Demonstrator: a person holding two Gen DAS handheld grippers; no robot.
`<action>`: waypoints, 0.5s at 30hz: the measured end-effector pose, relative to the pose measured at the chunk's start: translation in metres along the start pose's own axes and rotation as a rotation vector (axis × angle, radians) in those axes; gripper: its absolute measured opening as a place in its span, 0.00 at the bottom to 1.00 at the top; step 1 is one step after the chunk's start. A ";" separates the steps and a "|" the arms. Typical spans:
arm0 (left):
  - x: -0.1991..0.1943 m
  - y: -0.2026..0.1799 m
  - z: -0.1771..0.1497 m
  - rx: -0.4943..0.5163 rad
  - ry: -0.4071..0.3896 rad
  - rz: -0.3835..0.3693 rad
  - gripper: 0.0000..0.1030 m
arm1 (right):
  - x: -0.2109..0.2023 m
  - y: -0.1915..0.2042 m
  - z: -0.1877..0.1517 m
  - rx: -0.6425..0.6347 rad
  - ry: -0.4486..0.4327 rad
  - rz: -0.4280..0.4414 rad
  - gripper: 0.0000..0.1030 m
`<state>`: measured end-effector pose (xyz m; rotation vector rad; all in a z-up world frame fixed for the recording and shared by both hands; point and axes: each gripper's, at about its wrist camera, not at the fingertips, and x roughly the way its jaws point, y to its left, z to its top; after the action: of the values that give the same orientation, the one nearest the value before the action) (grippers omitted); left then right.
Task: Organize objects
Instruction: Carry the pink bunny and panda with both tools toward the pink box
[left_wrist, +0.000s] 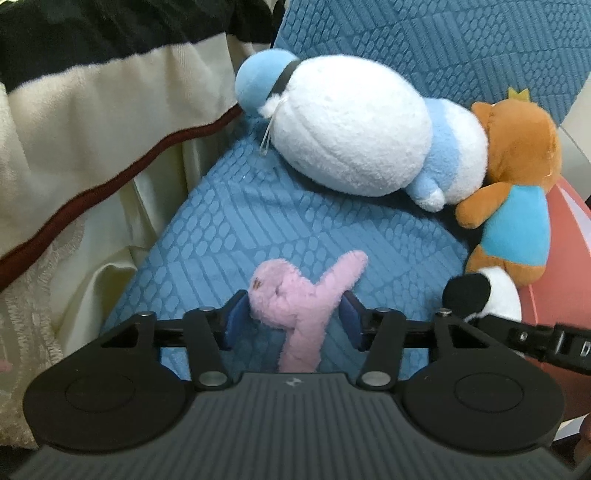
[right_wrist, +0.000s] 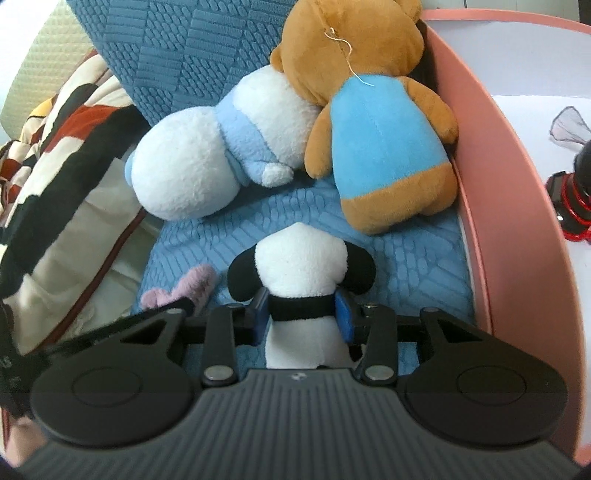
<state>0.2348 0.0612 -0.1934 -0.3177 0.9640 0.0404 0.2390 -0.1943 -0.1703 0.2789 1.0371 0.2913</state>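
Two plush toys already lie at the back of the blue cushion (left_wrist: 236, 229): the white-and-blue plush (left_wrist: 354, 125) and the brown bear (right_wrist: 373, 122) (touching each other). The left gripper (left_wrist: 295, 317) has its jaws closed on the pink plush (left_wrist: 299, 295), the right gripper (right_wrist: 301, 314) on the panda plush (right_wrist: 301, 273); both are still to be placed.

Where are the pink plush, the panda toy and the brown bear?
pink plush (left_wrist: 295, 299), left wrist view, its fuzzy body.
panda toy (right_wrist: 301, 258), right wrist view, its white head.
brown bear (right_wrist: 384, 140), right wrist view, its blue back.
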 end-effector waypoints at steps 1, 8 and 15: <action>-0.002 0.000 0.000 -0.004 -0.003 -0.007 0.55 | -0.004 0.000 -0.002 -0.005 -0.004 -0.002 0.40; -0.026 -0.003 -0.009 -0.039 0.023 -0.064 0.54 | -0.038 -0.004 -0.019 0.032 -0.024 -0.021 0.40; -0.061 -0.027 -0.012 -0.031 0.046 -0.095 0.54 | -0.087 -0.012 -0.017 0.072 -0.062 -0.027 0.40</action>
<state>0.1946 0.0383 -0.1434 -0.3941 0.9935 -0.0388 0.1836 -0.2352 -0.1135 0.3368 0.9910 0.2199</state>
